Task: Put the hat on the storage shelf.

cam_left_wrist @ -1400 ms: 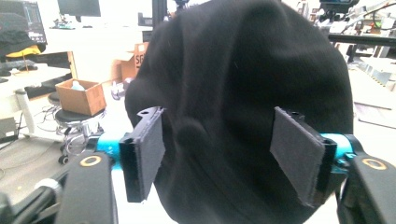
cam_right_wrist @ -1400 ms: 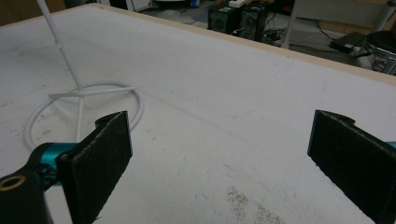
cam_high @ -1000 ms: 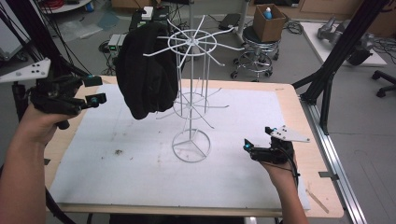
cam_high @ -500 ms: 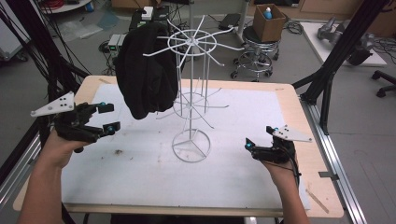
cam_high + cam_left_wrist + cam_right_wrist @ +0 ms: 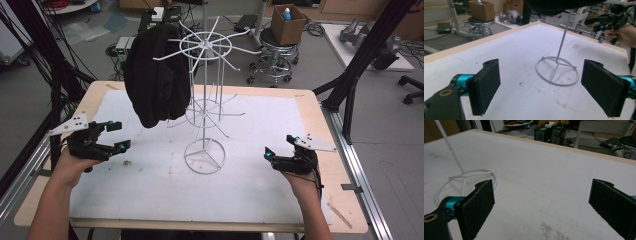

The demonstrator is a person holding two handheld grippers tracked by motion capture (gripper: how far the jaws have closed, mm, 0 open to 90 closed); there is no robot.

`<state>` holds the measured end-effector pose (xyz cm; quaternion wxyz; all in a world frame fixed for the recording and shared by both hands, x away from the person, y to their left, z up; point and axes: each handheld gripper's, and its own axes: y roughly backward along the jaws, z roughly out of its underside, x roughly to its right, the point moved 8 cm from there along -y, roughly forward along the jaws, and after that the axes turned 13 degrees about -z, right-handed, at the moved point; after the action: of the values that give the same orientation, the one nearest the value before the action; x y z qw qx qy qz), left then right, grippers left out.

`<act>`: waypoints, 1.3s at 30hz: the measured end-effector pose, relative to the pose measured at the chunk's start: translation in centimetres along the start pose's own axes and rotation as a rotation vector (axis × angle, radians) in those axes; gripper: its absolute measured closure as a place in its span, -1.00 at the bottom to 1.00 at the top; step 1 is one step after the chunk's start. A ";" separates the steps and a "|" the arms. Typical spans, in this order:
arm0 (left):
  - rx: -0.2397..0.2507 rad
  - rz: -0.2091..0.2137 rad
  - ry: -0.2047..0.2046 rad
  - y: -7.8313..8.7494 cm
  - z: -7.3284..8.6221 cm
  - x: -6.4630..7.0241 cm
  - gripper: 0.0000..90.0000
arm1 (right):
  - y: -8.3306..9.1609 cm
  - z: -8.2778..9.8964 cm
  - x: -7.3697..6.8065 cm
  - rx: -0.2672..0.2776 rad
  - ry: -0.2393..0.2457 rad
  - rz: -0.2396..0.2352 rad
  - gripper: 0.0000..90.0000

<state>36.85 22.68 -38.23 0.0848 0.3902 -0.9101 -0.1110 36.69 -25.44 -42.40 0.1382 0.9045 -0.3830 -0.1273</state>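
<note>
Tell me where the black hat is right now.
In the high view, the black hat hangs from an upper-left arm of the white wire rack, above the table, beyond the left gripper.

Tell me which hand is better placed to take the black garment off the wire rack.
Left, probably. The left gripper sits on the side where the black garment hangs from the wire rack, jaws open and empty. The right gripper rests beyond the rack's pole.
</note>
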 end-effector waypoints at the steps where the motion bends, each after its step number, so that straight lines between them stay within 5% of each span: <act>1: 0.000 0.002 0.001 -0.1 0.1 0.0 -0.68 | 0.0 0.1 0.0 -0.003 0.001 0.001 -0.88; 9: -0.020 0.033 -0.012 -1.1 0.9 0.4 -0.75 | -0.1 0.3 0.0 -0.001 -0.006 0.003 -0.88; 39: -0.077 -0.022 -0.025 -1.8 1.5 0.5 -0.75 | -0.1 0.4 -0.3 -0.015 0.011 0.016 -0.88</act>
<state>37.38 21.28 -40.11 0.0871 0.3951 -0.9018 -0.1520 36.42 -25.27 -42.81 0.1479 0.9010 -0.3886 -0.1242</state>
